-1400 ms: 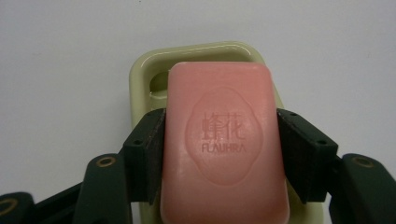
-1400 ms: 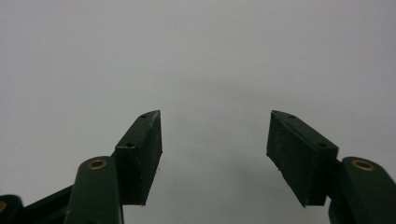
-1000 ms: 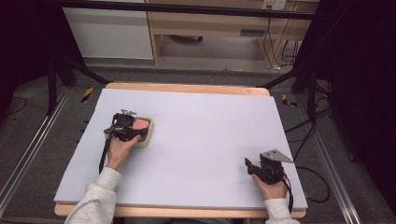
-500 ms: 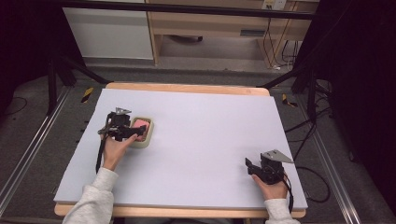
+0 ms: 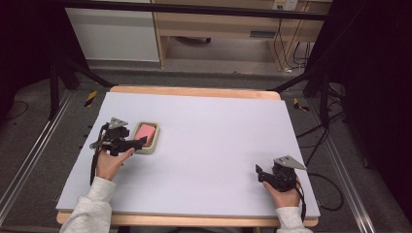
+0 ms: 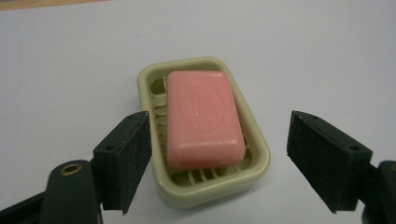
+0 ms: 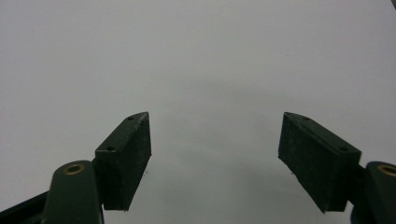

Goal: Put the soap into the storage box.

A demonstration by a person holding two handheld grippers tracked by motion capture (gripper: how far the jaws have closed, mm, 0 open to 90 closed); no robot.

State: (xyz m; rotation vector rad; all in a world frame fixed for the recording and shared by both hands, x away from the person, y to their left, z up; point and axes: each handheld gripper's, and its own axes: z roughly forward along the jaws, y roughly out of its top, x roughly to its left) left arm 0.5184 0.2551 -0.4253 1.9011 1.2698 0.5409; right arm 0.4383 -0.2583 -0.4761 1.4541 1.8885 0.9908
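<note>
A pink bar of soap point(image 6: 203, 119) lies flat in a pale green soap dish point(image 6: 259, 144) on the white table. In the high view the soap point(image 5: 145, 131) and its dish point(image 5: 151, 146) sit at the table's left. My left gripper point(image 5: 142, 141) hovers just short of the dish's near end; its jaws have just been opening and stand wide, clear of soap and dish point(image 6: 219, 154). My right gripper point(image 5: 258, 173) rests near the front right edge; its jaws have also just been opening, with only bare table between them point(image 7: 215, 154).
The white sheet point(image 5: 214, 131) covers a wooden table with a bare rim at the far edge point(image 5: 194, 91). Black stand legs point(image 5: 63, 73) and cables point(image 5: 320, 145) flank the table on the floor. A wooden cabinet point(image 5: 218, 24) stands behind.
My left gripper has opened and drawn back to the left off the soap, which now lies free in the dish. The right gripper has opened in place.
</note>
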